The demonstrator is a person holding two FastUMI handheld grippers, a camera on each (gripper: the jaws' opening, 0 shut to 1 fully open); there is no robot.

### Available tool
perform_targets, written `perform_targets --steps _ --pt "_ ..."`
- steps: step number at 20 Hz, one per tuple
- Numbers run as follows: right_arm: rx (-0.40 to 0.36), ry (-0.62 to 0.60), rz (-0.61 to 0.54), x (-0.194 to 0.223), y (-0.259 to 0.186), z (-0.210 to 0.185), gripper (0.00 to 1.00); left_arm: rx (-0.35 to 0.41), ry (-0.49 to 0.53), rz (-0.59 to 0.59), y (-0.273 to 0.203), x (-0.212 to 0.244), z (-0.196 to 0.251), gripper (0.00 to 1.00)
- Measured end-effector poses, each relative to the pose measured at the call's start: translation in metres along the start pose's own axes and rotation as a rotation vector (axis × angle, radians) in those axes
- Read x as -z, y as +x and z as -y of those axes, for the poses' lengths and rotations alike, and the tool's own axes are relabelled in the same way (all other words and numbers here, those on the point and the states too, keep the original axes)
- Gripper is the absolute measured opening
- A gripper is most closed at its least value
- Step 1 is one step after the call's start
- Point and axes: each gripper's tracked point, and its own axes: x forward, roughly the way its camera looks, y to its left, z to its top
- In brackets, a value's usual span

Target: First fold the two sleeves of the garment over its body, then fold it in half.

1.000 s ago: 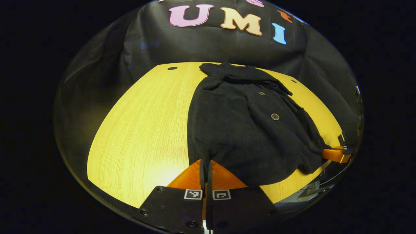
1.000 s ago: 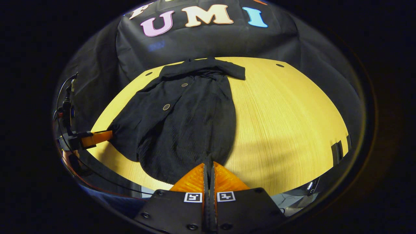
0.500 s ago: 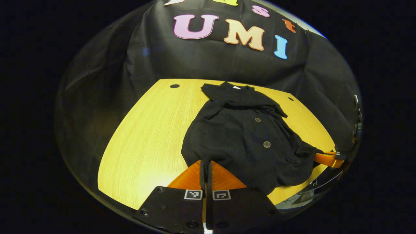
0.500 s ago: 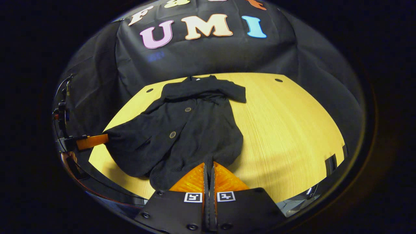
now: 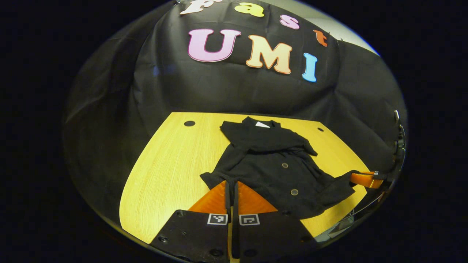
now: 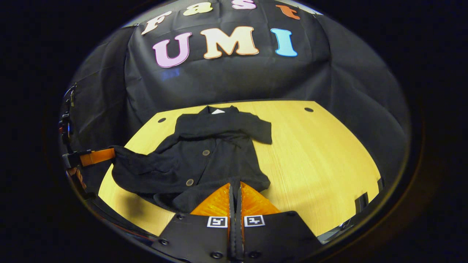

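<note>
With both the left gripper point(image 5: 231, 184) and right gripper point(image 6: 236, 187) clenched on the bottom hem corners of the black buttoned knit garment point(image 5: 272, 164), you had lifted the hem off the yellow wooden table point(image 5: 172, 164) toward the collar, starting the half-fold.
</note>
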Motion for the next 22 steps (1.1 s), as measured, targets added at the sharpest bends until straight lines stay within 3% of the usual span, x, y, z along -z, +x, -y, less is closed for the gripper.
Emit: perform_targets --steps 4,13,22 --pt "0.007 -0.017 0.059 -0.047 0.01 0.001 0.02 0.019 0.006 0.066 0.022 -0.044 0.002 0.0" --pt "-0.025 -0.06 0.142 -0.132 0.053 0.015 0.02 -0.013 -0.006 0.239 0.071 -0.136 0.008 0.0" --pt "-0.065 -0.058 0.148 -0.198 0.119 0.042 0.02 -0.079 -0.027 0.248 0.149 -0.173 0.014 0.0"
